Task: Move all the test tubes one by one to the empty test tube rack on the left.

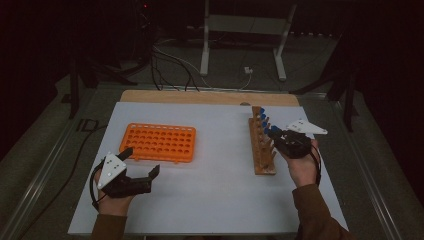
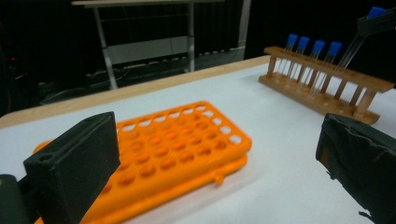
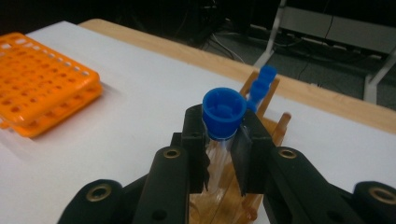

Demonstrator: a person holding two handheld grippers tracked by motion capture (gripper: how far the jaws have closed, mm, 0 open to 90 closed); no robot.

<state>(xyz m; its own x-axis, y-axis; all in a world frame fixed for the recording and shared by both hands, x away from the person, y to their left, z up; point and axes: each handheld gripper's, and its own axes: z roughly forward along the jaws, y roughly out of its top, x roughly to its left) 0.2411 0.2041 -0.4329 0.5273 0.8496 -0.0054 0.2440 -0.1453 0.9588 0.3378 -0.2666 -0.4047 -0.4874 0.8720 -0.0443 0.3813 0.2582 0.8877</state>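
On wooden rack [image 2: 327,93]: four blue-capped tubes [image 2: 317,56].

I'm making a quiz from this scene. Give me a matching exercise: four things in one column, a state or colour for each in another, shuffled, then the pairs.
1. right gripper
2. left gripper
3. flat rack
4. wooden rack

a. orange, holes empty
b. shut on a blue-capped tube
c. holds blue-capped tubes upright
d. open, holding nothing

Pairs: 1-b, 2-d, 3-a, 4-c
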